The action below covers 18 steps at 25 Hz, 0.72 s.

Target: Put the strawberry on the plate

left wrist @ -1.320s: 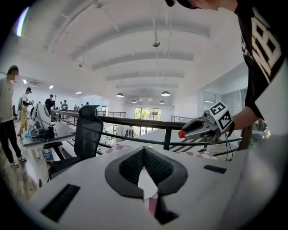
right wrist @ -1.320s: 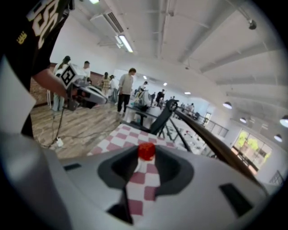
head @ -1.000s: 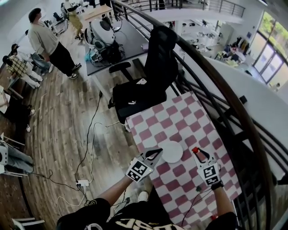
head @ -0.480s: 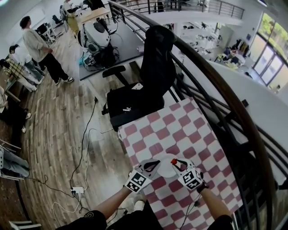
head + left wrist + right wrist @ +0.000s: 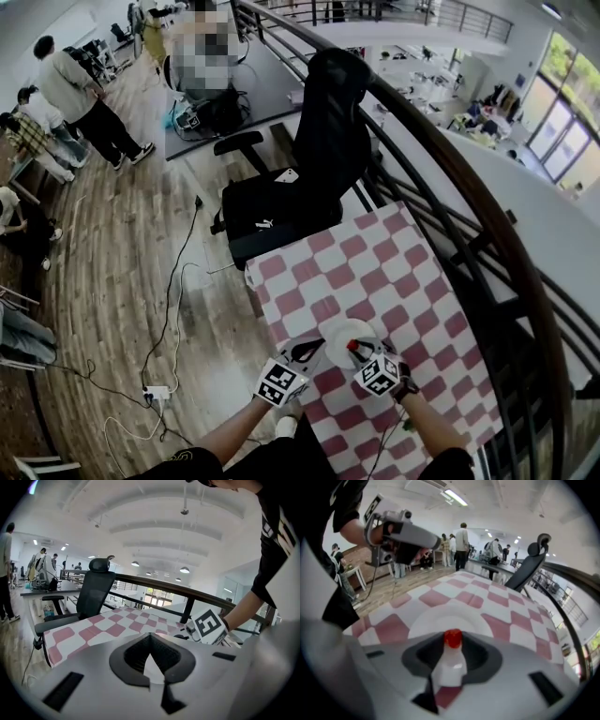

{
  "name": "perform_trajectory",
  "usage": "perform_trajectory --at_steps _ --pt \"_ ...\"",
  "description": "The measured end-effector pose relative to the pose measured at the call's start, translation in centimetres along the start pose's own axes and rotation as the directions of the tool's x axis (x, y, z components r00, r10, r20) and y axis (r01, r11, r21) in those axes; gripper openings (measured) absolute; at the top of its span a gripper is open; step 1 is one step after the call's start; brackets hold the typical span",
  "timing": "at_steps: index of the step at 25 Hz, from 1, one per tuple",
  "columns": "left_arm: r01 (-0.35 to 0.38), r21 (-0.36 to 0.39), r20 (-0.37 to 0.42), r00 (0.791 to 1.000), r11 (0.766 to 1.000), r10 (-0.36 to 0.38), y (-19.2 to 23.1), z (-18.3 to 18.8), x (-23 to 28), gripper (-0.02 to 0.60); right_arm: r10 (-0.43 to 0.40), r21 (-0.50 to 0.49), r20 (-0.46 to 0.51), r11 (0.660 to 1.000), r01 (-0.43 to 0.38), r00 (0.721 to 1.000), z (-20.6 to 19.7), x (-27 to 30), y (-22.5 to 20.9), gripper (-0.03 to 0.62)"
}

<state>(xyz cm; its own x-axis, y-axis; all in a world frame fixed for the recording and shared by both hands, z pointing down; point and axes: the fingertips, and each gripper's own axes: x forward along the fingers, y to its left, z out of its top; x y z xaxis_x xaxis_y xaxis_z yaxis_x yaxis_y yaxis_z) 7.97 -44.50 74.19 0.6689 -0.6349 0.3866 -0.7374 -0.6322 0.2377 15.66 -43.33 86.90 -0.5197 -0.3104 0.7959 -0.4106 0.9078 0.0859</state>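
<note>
A small red strawberry (image 5: 453,638) is pinched at the tips of my right gripper (image 5: 453,641), which is shut on it. It hangs over the near rim of the white plate (image 5: 440,615) on the pink-and-white checked tablecloth (image 5: 487,597). In the head view the strawberry (image 5: 354,346) and right gripper (image 5: 357,350) sit at the plate's (image 5: 343,330) near right edge. My left gripper (image 5: 311,350) rests just left of the plate. In its own view the left gripper (image 5: 150,645) has jaw tips together with nothing between them, and the right gripper's marker cube (image 5: 209,625) shows ahead.
A black office chair (image 5: 319,159) stands at the table's far end. A dark curved railing (image 5: 469,216) runs along the right side. Cables and a power strip (image 5: 156,391) lie on the wooden floor to the left. Several people (image 5: 70,89) stand far left.
My right gripper has carried the strawberry leftward from right of the plate to the plate's near edge. The left gripper stayed by the plate's left side. The head camera shifted.
</note>
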Motion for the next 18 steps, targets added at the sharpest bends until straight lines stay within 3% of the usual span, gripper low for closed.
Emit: perform_trajectory --at_steps 4,6,9,14,16,18 --pt "0.003 -0.021 0.013 1.0 1.0 -0.002 -0.4 1.2 -1.0 0.014 -0.018 0.056 -0.022 0.998 0.019 1.0 0.0 0.8 -0.3 0.118" --pt "0.011 -0.008 0.02 1.0 1.0 -0.011 -0.8 1.8 -1.7 0.014 0.015 0.092 -0.037 0.996 -0.011 0.999 0.3 0.9 -0.1 0.126" --pt "0.014 0.001 0.053 0.999 1.0 -0.014 -1.1 3.8 -3.2 0.014 0.05 0.13 -0.042 0.991 -0.044 0.998 1.8 -0.5 0.5 0.233" --pt "-0.001 0.006 0.112 0.994 1.0 0.0 -2.1 7.9 -8.3 0.014 -0.073 0.168 0.007 0.983 0.071 0.997 6.2 -5.7 1.8 0.238" --pt "-0.008 0.035 0.161 0.987 0.999 0.002 -2.4 10.0 -10.2 0.014 -0.132 0.206 0.093 0.972 0.111 0.987 9.9 -8.6 2.1 0.239" --pt "-0.025 0.065 0.208 0.978 0.998 0.011 -2.8 11.6 -13.0 0.014 -0.211 0.27 0.208 0.951 0.151 0.955 14.2 -12.2 3.4 0.238"
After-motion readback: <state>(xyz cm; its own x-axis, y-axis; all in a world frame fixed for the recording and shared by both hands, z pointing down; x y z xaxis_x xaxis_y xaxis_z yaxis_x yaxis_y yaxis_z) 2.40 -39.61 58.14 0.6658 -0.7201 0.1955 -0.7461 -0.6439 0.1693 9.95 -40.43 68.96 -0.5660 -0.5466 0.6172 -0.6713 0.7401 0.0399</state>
